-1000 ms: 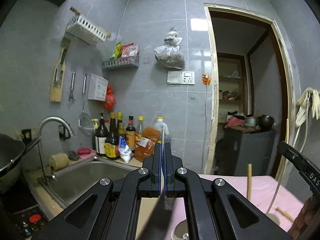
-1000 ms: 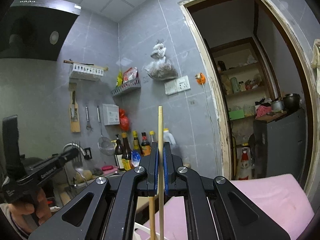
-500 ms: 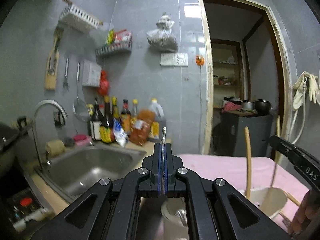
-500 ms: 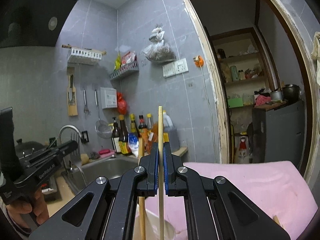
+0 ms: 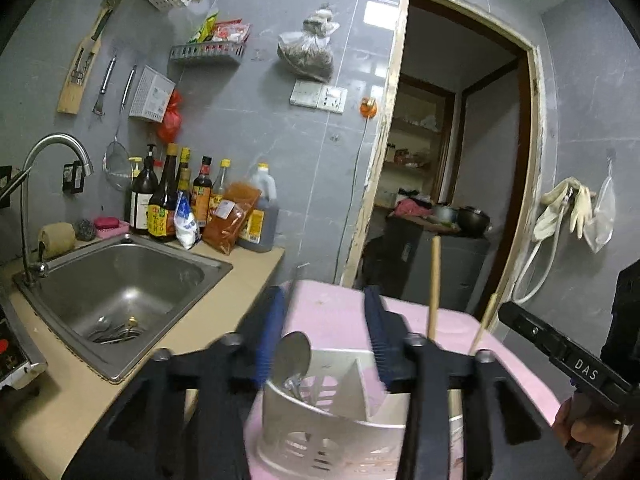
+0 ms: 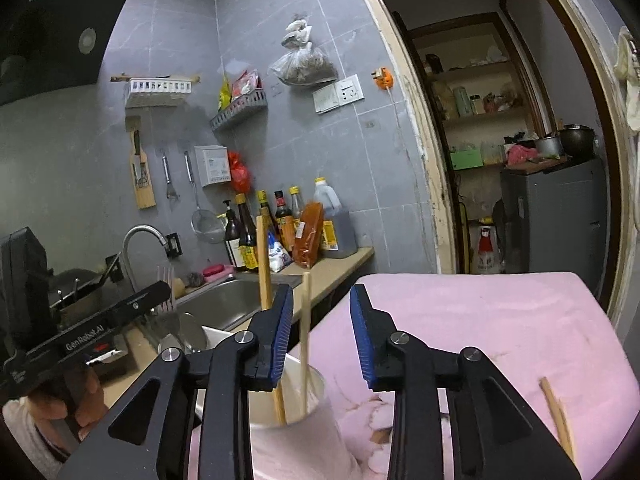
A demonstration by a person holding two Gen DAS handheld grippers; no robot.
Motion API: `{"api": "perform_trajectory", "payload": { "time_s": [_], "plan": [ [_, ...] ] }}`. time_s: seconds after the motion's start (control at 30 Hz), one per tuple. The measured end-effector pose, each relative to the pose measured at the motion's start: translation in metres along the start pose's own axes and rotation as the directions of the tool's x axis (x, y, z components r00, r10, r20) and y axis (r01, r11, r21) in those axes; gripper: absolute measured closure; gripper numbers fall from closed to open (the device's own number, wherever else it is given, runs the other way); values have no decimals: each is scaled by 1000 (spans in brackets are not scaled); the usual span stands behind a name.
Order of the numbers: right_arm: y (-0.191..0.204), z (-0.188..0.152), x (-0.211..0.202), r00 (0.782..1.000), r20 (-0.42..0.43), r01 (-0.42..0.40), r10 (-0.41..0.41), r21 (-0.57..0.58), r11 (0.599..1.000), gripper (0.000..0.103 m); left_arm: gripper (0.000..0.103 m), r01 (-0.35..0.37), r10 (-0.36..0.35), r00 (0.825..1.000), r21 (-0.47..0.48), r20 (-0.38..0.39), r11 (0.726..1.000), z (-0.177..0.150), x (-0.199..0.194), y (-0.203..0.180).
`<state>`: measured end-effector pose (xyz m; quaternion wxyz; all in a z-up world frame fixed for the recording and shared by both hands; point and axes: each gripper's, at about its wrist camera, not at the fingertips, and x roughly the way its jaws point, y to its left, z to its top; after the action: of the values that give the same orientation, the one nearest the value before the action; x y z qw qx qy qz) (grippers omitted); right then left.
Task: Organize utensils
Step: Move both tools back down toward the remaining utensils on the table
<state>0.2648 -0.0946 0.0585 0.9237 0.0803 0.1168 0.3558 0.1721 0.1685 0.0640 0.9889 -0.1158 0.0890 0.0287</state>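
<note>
Both grippers over the white utensil holder, jaws parting.

Left wrist view: the left gripper [image 5: 326, 334] is opening, its blue pads clear on either side of a metal spoon [image 5: 294, 358] that stands bowl-up in the near compartment of the utensil holder [image 5: 320, 420]; nothing is pinched. The holder sits on a pink cloth [image 5: 332, 312] whose far edge meets the doorway; to the left lie bare counter and the sink [image 5: 116, 292], with cutlery at its drain. Two chopsticks [image 5: 434, 284] rise from the holder's right side, near the right gripper's body at the picture's edge.

Right wrist view: the right gripper [image 6: 320, 332] is opening too; one chopstick stands between its pads, closer to the left pad, contact unclear, a second behind that pad. Open pink cloth spreads to the right, where a loose chopstick [image 6: 556, 416] lies near its edge.
</note>
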Motion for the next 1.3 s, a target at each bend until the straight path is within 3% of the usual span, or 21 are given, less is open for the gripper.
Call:
{"api": "perform_trajectory", "payload": {
  "time_s": [0.13, 0.27, 0.37, 0.7, 0.97, 1.1, 1.23, 1.3],
  "plan": [
    [-6, 7, -17, 1000, 24, 10, -10, 11, 1000, 58, 58, -2, 2, 1000, 1, 18, 1000, 6, -8, -9],
    [-10, 15, -39, 998, 54, 37, -36, -6, 999, 47, 45, -2, 1, 999, 23, 40, 1000, 10, -14, -23],
    [-15, 21, -54, 995, 72, 63, -62, -15, 998, 29, 34, -2, 0, 999, 35, 54, 999, 11, -17, -36],
    [-42, 24, -107, 983, 84, 168, -163, -55, 984, 13, 21, 83, -87, 995, 92, 49, 992, 3, -29, -89],
    [-81, 8, -145, 957, 5, 290, -291, -77, 954, 8, 20, 183, -170, 982, 171, -88, 968, -34, -16, -139],
    [-104, -7, -154, 940, -65, 331, -336, -69, 941, 8, 20, 229, -192, 964, 204, -186, 952, -58, -2, -160],
    [-121, -22, -150, 923, -164, 342, -348, -64, 938, 10, 20, 278, -201, 930, 231, -307, 933, -82, 13, -179],
    [-128, -30, -147, 916, -208, 335, -342, -66, 940, 17, 21, 299, -196, 908, 245, -370, 922, -93, 21, -188]
  ]
}}
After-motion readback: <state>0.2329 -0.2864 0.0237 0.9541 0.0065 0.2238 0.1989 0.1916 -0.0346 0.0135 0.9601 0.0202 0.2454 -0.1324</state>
